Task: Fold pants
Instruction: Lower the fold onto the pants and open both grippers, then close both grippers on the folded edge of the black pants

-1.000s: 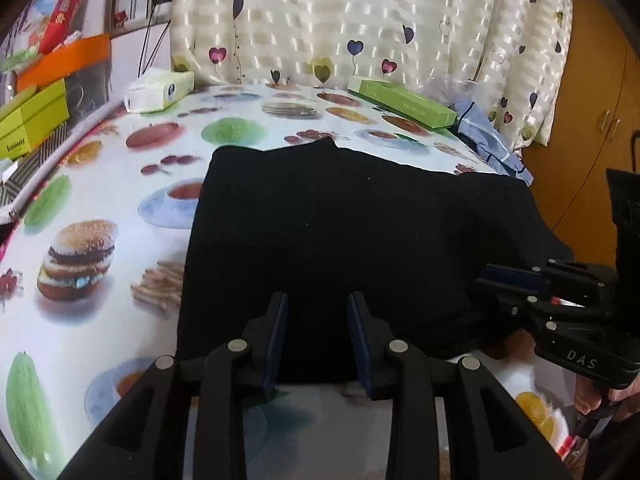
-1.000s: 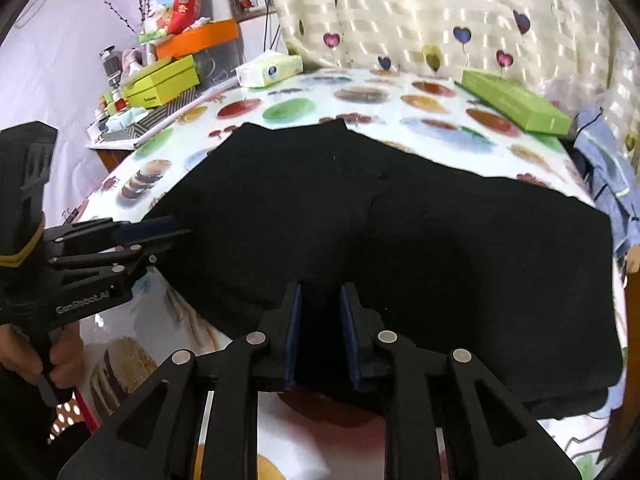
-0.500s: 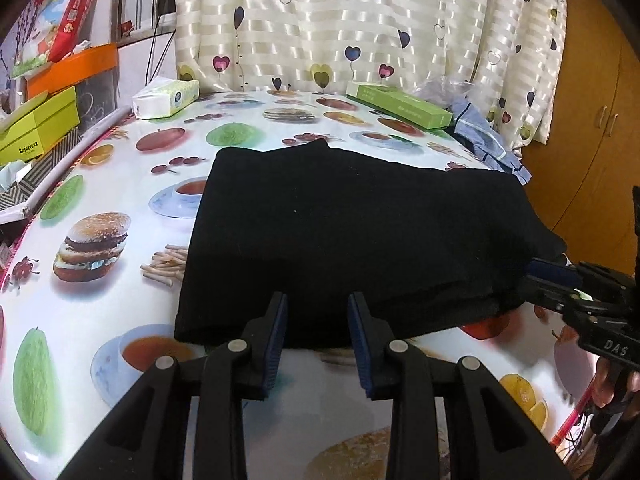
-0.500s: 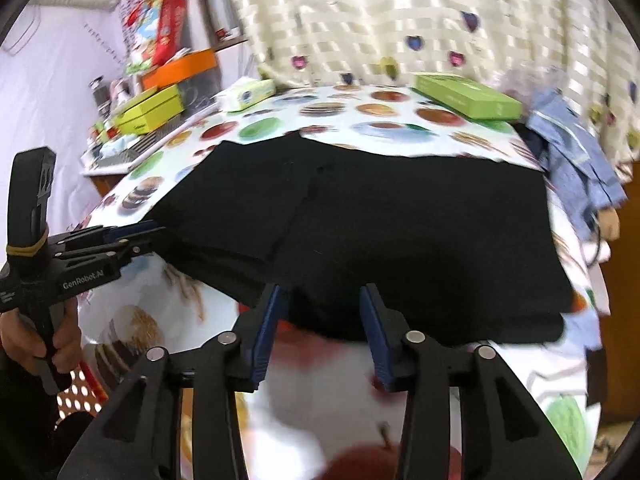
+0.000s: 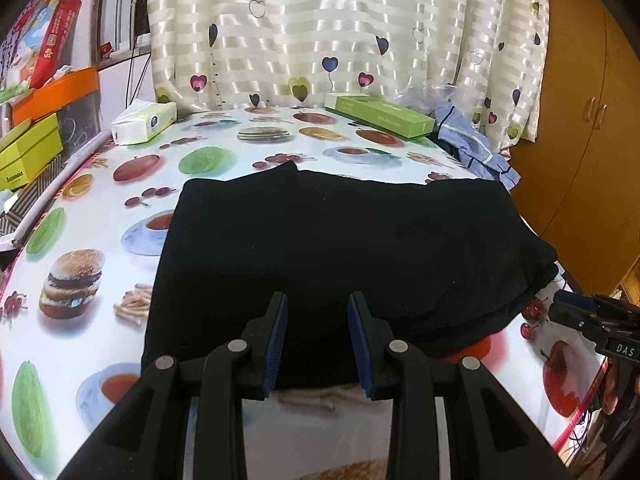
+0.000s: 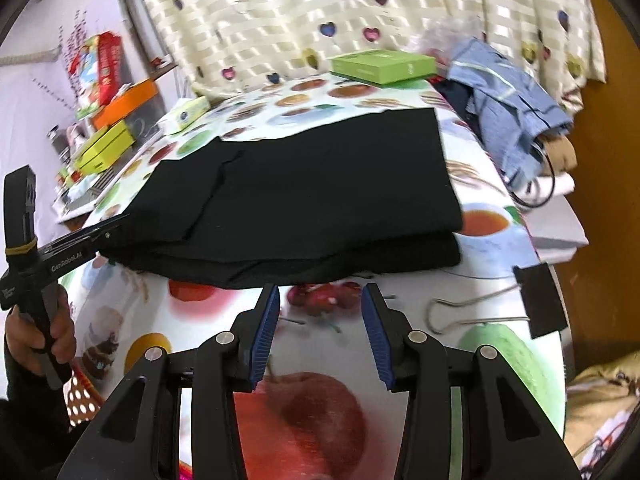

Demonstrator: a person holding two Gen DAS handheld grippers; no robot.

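Right wrist view: right gripper jaws have just been opening and now stand spread with nothing between them, just short of the near edge of the folded black fabric pants lying flat on the fruit-print oilcloth table. Left gripper jaws are part-spread over the pants' near hem; pads aren't pressing the cloth. Risk: layers look stacked but loose, so pinching only the top one would drag the fold apart.

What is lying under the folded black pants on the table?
The black pants lie directly on the food-print tablecloth. Printed pictures show all around their edges. Whatever is under the middle is covered, so anything else there cannot be seen.
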